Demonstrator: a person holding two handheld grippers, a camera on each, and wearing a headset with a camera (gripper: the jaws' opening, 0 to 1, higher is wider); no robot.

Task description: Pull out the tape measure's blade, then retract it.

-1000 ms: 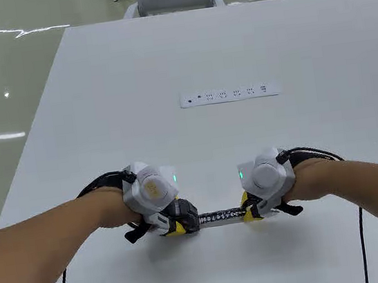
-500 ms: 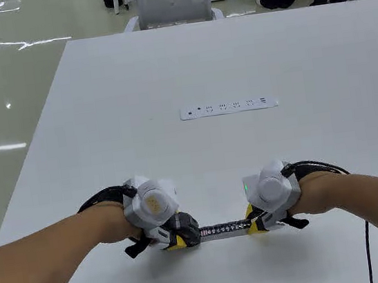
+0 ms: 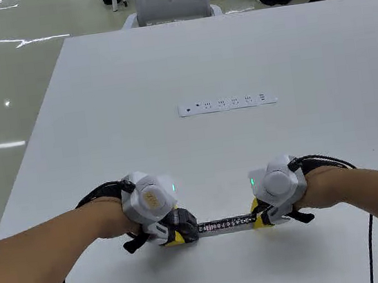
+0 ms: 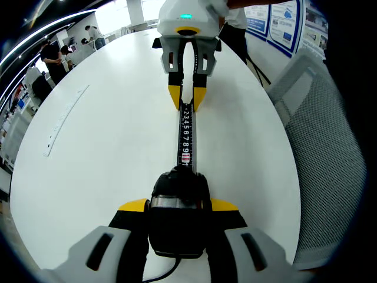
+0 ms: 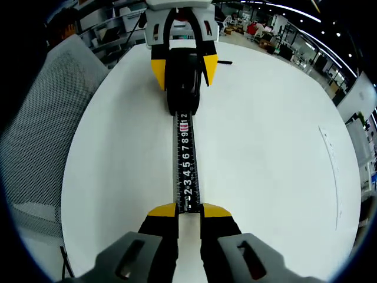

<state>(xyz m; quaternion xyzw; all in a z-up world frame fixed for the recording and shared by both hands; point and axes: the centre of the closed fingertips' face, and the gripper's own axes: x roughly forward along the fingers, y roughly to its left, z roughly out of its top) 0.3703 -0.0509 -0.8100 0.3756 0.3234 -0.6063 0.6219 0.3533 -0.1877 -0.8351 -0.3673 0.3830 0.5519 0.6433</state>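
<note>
Black case (image 4: 178, 197), rigid and compact, is clamped in left gripper (image 3: 175, 235) at lower centre; right gripper (image 5: 188, 211) pinches the thin blade (image 5: 184, 159) at its tip, judged springy and slippery.

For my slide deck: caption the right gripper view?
Right claw pinches the tip of the tape blade, drawn out from the black case held in the left claw.

- Open worktop (image 3: 99, 90) spreads wide to the left, right and ahead.
- A flat power strip (image 3: 226, 104) lies well ahead, mid-worktop.
- The blade (image 3: 225, 224), drawn from the tape measure (image 3: 183, 224), bars the gap between left gripper (image 3: 176, 237) and right gripper (image 3: 259, 220).
</note>
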